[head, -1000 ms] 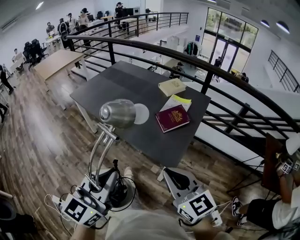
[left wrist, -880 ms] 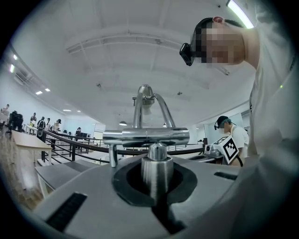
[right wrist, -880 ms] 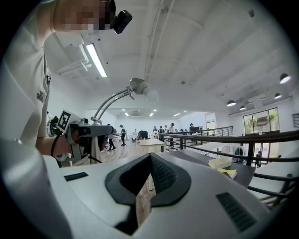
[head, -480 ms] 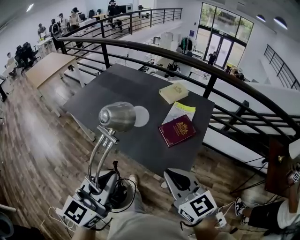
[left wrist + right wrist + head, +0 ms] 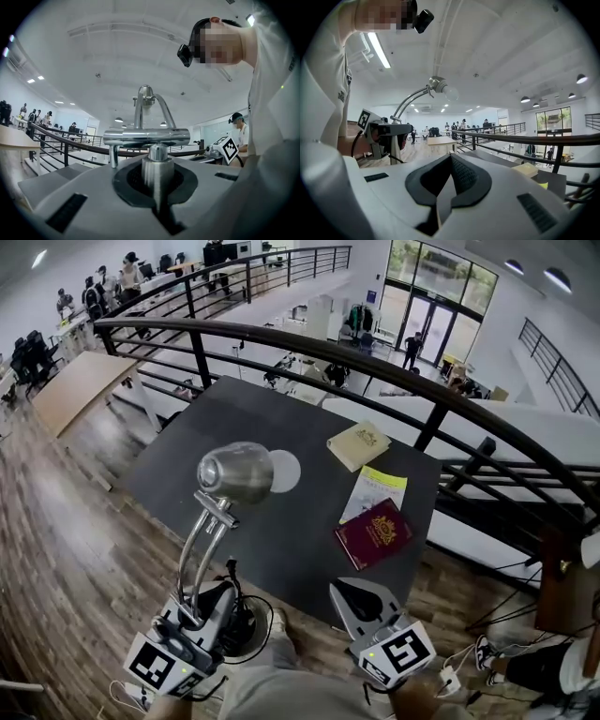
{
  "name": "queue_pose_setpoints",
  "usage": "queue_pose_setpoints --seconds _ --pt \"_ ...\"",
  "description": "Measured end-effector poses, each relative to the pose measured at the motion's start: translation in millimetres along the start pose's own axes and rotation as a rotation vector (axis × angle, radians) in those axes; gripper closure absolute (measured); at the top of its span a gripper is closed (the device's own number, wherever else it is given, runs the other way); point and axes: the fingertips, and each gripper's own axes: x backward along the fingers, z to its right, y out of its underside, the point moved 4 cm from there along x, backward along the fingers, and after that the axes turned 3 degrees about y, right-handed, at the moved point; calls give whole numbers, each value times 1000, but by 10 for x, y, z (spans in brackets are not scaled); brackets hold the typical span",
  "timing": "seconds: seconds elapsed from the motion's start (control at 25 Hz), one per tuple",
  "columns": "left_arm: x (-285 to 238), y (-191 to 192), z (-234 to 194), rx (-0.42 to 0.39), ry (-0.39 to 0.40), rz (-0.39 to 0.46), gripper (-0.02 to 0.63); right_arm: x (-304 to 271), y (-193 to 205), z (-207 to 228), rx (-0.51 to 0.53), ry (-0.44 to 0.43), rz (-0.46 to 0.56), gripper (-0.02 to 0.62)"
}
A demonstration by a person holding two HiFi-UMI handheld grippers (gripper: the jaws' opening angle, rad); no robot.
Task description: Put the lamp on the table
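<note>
Two hazards stand out. The left hand-held gripper (image 5: 199, 607) is clenched on the lamp (image 5: 234, 472) low on its thin chrome stem (image 5: 157, 174). The lamp therefore hangs in the air over the floor (image 5: 75, 521), short of the tabletop (image 5: 253, 418), with its weight high above the grip. In my judgement the smooth stem could turn or slip between the pads and swing the top down. The right hand-held gripper (image 5: 349, 594) is shut on nothing and lends no support. A red book (image 5: 373, 532), a yellow sheet (image 5: 373, 491) and a tan book (image 5: 359, 443) occupy the tabletop's right half. A lamp set partly on the red book, or too close to the near edge, would likely sit tilted and tip. A black cord (image 5: 255, 610) loops beside the grip and may snag.
</note>
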Motion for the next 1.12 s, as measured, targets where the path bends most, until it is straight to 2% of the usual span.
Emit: queue_pose_setpoints --seconds 0.36,0.6,0.8,1.12 --pt "-372 -200 -1048 -18 47 2 605 -1011 -275 247 7 47 -16 595" --pt "-616 -347 -1355 12 73 42 605 -1352 -313 448 -22 57 -34 597" --pt "-706 -287 -1580 35 28 -18 604 -1527 -399 600 -33 46 -35 597" --pt "-973 -259 -1727 28 -19 -36 604 -1664 -358 877 -43 27 -45 597"
